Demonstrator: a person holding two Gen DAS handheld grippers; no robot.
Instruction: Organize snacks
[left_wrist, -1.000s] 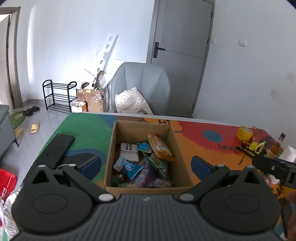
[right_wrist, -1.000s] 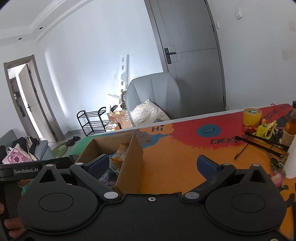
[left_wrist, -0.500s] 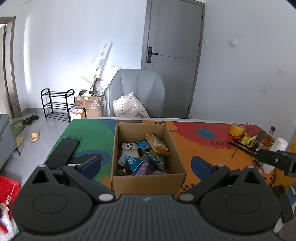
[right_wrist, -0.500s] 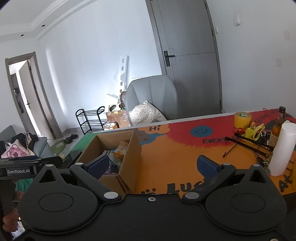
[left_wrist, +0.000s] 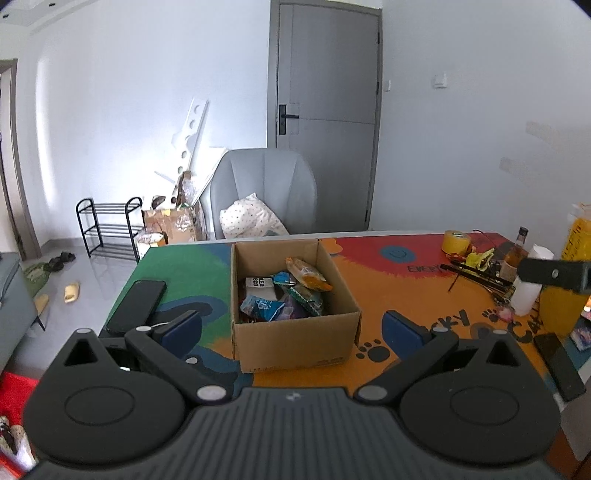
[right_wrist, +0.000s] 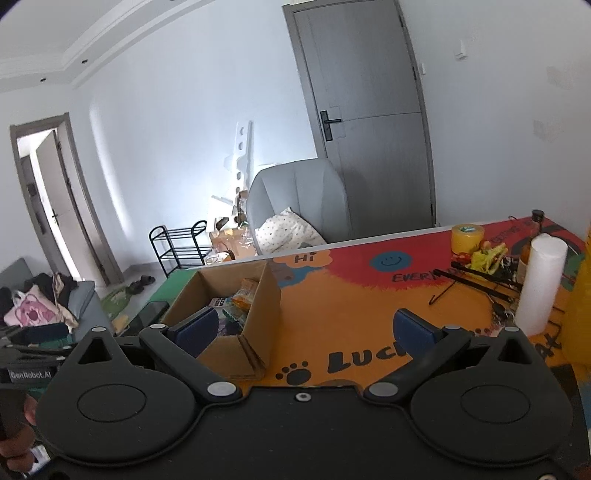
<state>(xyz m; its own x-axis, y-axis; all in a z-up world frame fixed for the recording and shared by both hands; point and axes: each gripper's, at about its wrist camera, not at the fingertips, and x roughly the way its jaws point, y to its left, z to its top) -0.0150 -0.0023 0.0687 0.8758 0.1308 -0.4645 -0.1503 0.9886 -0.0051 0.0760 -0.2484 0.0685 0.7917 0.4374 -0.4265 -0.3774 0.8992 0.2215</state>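
Cardboard box sits straight ahead of the left gripper in the left wrist view, its near wall lying in the gap between the two blue-padded fingers, which are spread wide and hold nothing. The box stands apart from both pads, on the colourful table mat. It is open-topped, plain brown, and holds a loose heap of snack packets: an orange-yellow bag on top toward the far right, blue and green wrappers below it, a white packet with dark print at the left. A black phone lies flat on the green part of the mat, left of the box. Far right on the table stand a yellow tape roll and a white paper roll.

From the right wrist view, the right gripper is likewise spread wide and empty. Here the cardboard box lies left of centre, its near corner between the fingers, with the left pad in front of its near wall; I cannot tell whether they touch. An orange packet shows above the rim. The right pad is over bare mat near a paw print. The paper roll stands upright at the right, the tape roll behind it.
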